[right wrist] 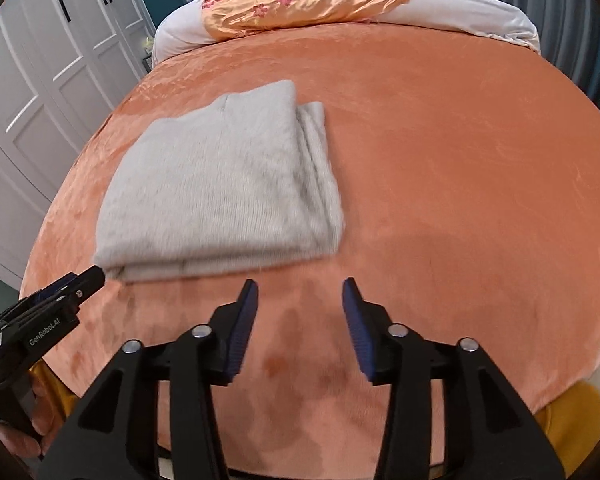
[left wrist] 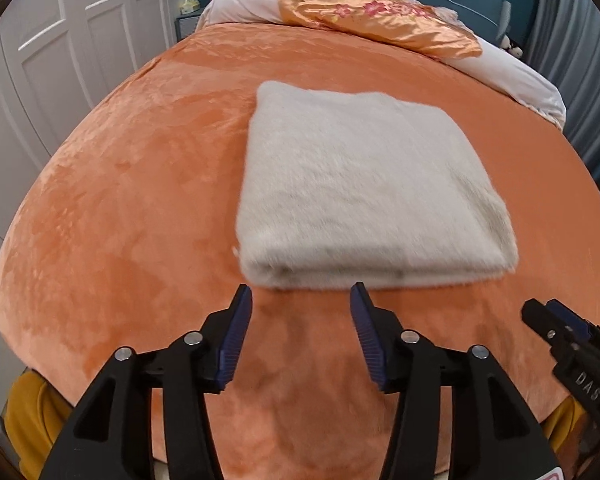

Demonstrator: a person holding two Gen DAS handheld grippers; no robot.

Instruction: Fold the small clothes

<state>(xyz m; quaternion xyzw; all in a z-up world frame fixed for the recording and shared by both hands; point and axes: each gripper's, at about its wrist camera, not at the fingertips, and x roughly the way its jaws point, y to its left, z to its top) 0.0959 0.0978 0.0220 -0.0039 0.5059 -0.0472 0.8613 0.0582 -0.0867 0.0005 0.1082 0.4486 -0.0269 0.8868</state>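
Observation:
A light grey fuzzy garment (left wrist: 364,184) lies folded into a thick rectangle on the orange bedspread (left wrist: 140,208). My left gripper (left wrist: 301,300) hovers open just short of the garment's near edge, nothing between its blue pads. In the right wrist view the same garment (right wrist: 220,188) lies to the left, its layered edges showing on the right side. My right gripper (right wrist: 300,294) stands open over bare bedspread, to the right of the garment's near corner. The left gripper's tip (right wrist: 88,280) shows there at the garment's near left corner. The right gripper's tip (left wrist: 540,316) appears at lower right in the left wrist view.
An orange satin pillow with pink flowers (left wrist: 380,12) rests on a white pillow (left wrist: 244,0) at the head of the bed. White wardrobe doors (left wrist: 60,40) stand to the left. Grey curtains (left wrist: 572,40) hang on the right. Yellow sleeves (right wrist: 572,412) show near the bed's front edge.

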